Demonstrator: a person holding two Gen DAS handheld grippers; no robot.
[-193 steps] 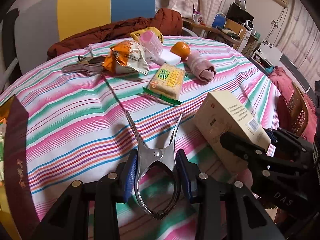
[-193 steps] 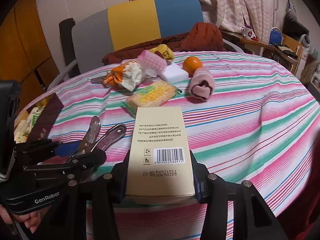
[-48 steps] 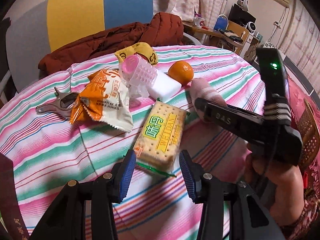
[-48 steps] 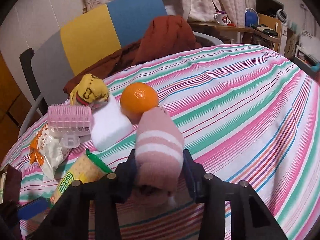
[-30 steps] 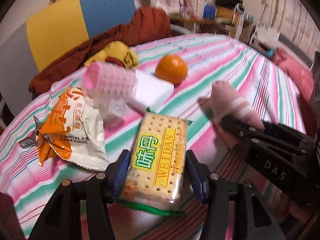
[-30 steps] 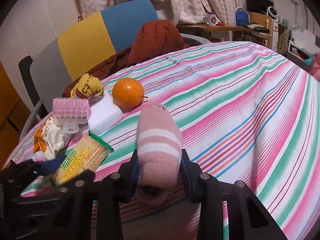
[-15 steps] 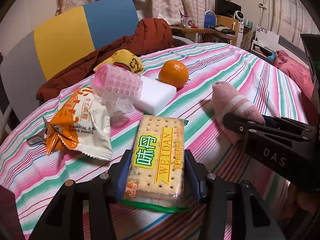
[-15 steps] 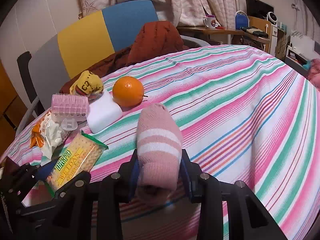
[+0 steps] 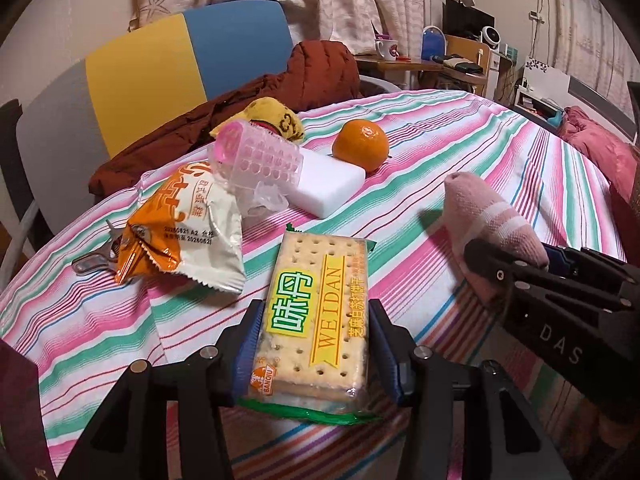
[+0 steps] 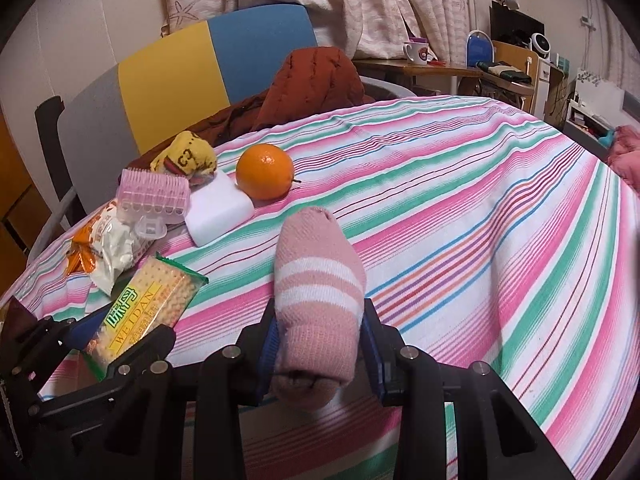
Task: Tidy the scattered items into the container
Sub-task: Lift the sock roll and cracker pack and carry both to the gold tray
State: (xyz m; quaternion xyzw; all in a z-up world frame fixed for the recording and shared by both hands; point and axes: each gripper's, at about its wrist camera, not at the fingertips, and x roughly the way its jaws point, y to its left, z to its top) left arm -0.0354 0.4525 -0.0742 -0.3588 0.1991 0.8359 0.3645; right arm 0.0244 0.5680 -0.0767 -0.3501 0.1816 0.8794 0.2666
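Observation:
A pack of Weidan crackers (image 9: 316, 312) sits between the blue pads of my left gripper (image 9: 316, 336), which press on its long sides. Its green tail hangs free below the jaws. My right gripper (image 10: 320, 344) is shut on a rolled pink sock with white stripes (image 10: 320, 280), held just above the striped tablecloth (image 10: 460, 208). The left wrist view shows that sock (image 9: 488, 216) at the right, in the black right gripper (image 9: 536, 260). The right wrist view shows the crackers (image 10: 148, 304) at lower left.
Further back lie an orange (image 9: 361, 144), a white block (image 9: 326, 188), a pink plastic roller (image 9: 260, 160), an orange-and-white snack bag (image 9: 184, 232), a yellow sock (image 9: 276, 116) and a metal clip (image 9: 94, 258). A dark brown edge (image 9: 16, 400) shows at lower left. A chair with a brown jacket (image 10: 312, 84) stands behind.
My left jaws have closed a little onto the cracker pack, and its view has tilted up. The right gripper has drifted slightly with the pink sock still in it.

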